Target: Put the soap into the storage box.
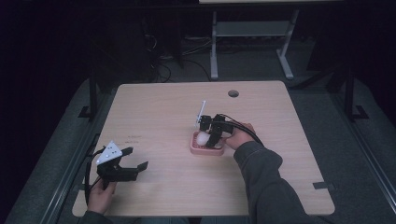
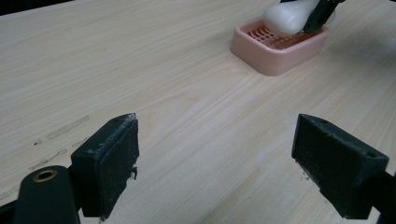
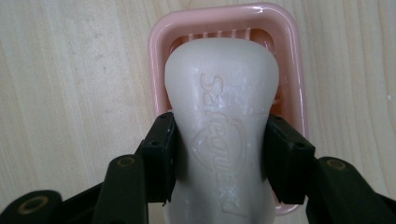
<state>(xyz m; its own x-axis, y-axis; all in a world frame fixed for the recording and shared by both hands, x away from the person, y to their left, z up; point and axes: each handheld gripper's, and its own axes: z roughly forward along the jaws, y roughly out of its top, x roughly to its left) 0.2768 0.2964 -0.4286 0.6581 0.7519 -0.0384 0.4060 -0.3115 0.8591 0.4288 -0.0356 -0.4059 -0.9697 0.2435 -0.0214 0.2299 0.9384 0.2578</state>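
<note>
**Soap held over the pink dish**

Soap [image 3: 222, 126] is the white bar in the middle of the right gripper view. It has a name pressed into its top. The right gripper [image 3: 219, 154] has its two black jaws squeezed tight on the narrow waist of the soap, one jaw on each side. The wide end of the soap sticks out past the jaws, toward the top of the frame.

Under the soap is a pink soap dish [image 3: 159, 56]. It has little bars inside. The soap is over the dish, but I cannot tell if it touches the bars.

In the high view, the dish [image 1: 198, 150] sits near the middle of the wooden table [image 1: 159, 116]. The right gripper [image 1: 208, 133] is right above it, pointing down, with the white soap [image 1: 201, 138] in its jaws. A hand in a dark sleeve holds it.

The left gripper [image 1: 130, 157] is at the lower left of the high view, well apart from the dish. Its jaws are wide apart and hold nothing. In the left gripper view, bare table shows between the two jaws, and the dish [image 2: 271, 56] with the soap [image 2: 289, 16] is at the upper right.
</note>
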